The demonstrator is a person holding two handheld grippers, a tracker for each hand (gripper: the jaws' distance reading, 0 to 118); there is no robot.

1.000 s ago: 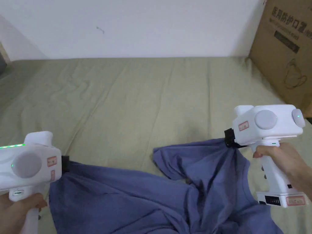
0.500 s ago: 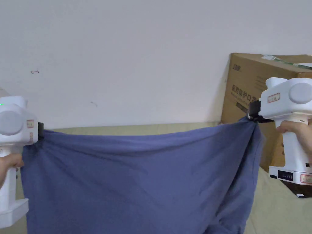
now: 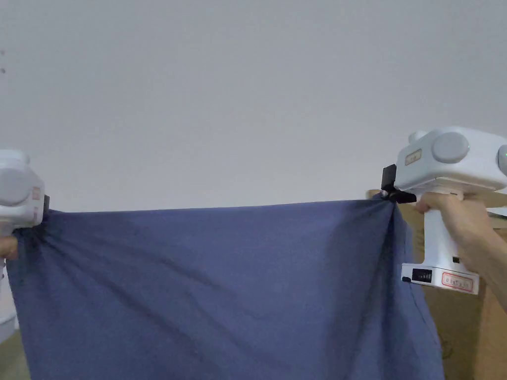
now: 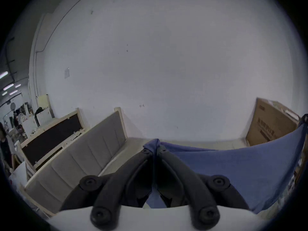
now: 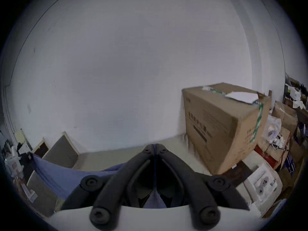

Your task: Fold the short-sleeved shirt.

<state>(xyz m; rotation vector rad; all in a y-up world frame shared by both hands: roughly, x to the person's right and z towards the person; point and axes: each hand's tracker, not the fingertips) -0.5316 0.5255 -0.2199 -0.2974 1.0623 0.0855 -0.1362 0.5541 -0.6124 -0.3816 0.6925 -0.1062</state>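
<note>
Short-sleeved shirt (image 3: 223, 292): blue, one item, held up in the air in front of the white wall (image 3: 247, 99), spread wide like a curtain between our two hands. Top edge nearly straight, with a slight sag toward the middle; the body hangs down out of the head view, so we cannot tell whether its lower end touches the bed (image 4: 191, 142) below.

Left tool (image 4: 154, 148): jaws closed on a bunched corner of the shirt; a tuft of fabric pokes out past the tips. Right tool (image 5: 154, 147): jaws closed on the opposite corner, a thin edge of cloth pinched between them.

Step in hand, as we judge it: airing the shirt out flat before laying it down to fold. To do it well, we would keep both tools level and pulled apart so the top edge stays taut, keep both grips firm, then lower the cloth evenly onto the bed, far edge first, so the diagonal creases near the left corner drop out. A slack or uneven descent would likely bunch the fabric again.

Containers: one large cardboard box (image 5: 225, 128), standing by the wall to our right, taped shut; contents hidden. Smaller boxes (image 5: 283, 118) and loose clutter lie beyond it; their contents are too small to tell.
</note>
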